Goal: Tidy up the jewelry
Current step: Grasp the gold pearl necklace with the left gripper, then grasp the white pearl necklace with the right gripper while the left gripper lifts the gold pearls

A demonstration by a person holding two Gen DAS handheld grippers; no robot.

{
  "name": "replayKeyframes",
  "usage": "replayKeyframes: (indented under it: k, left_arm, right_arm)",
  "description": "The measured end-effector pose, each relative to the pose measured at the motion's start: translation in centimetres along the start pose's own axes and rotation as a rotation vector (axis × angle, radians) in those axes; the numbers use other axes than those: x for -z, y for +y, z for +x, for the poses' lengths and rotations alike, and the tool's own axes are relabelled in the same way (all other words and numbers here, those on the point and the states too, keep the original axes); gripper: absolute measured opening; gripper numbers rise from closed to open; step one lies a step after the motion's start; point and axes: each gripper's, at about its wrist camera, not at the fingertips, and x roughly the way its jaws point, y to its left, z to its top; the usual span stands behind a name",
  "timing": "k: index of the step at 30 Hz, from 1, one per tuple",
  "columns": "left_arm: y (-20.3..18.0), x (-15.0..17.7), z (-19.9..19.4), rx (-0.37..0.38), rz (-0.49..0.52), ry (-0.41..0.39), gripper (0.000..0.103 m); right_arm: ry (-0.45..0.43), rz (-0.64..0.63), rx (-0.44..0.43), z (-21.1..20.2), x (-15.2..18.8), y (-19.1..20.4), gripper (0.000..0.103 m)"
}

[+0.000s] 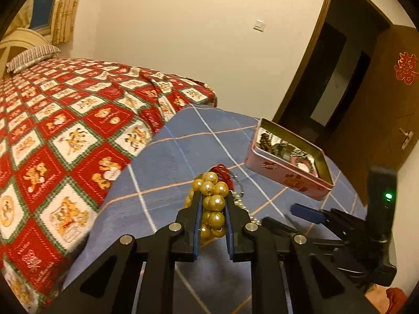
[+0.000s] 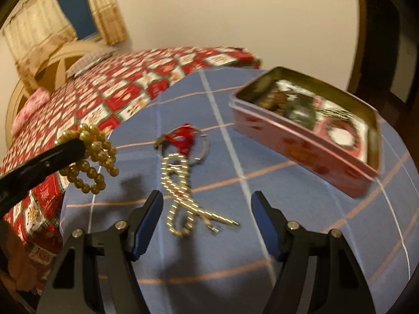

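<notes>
While our left tool (image 1: 212, 210) is squeezing the gold bead necklace (image 1: 213, 204) tight and holding it up off the blue checked bench (image 2: 301, 209), our right tool (image 2: 207, 204) is standing wide open with nothing in it. We are pointing it down over the shiny gold chain (image 2: 180, 196), which is lying flat on the bench just beside a red tassel (image 2: 183, 137). We are seeing the pink tin (image 2: 301, 138) open near them, with more jewelry inside.
</notes>
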Motion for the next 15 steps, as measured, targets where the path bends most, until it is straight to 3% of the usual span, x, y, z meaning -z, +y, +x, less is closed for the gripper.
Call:
replayKeyframes:
  k: [2,6,11,13,15]
  left_arm:
    - [0.4,0.0,-0.1,-0.003,-0.007,0.002,0.015]
    - [1.2,0.1,-0.2,-0.011,-0.016,0.003,0.015]
    - [1.4,-0.1,-0.2,-0.012,-0.019,0.0,0.015]
    - [1.2,-0.1,-0.3,-0.01,-0.017,-0.002,0.015]
    - [1.0,-0.2,-0.4,-0.007,-0.014,-0.004,0.015]
  right_arm:
    - [0.013,-0.037,0.005,1.1,-0.4,1.0,0.073]
    - [0.057,-0.101,0.042,3.1,-0.4,2.4,0.048]
    - [0.047,-0.146,0.086,3.4,0.1,2.9,0.036]
    - [0.045,-0.143,0.096,3.2,0.2,2.7,0.018]
    - [0.05,-0.134,0.102,3.0,0.2,2.3,0.016]
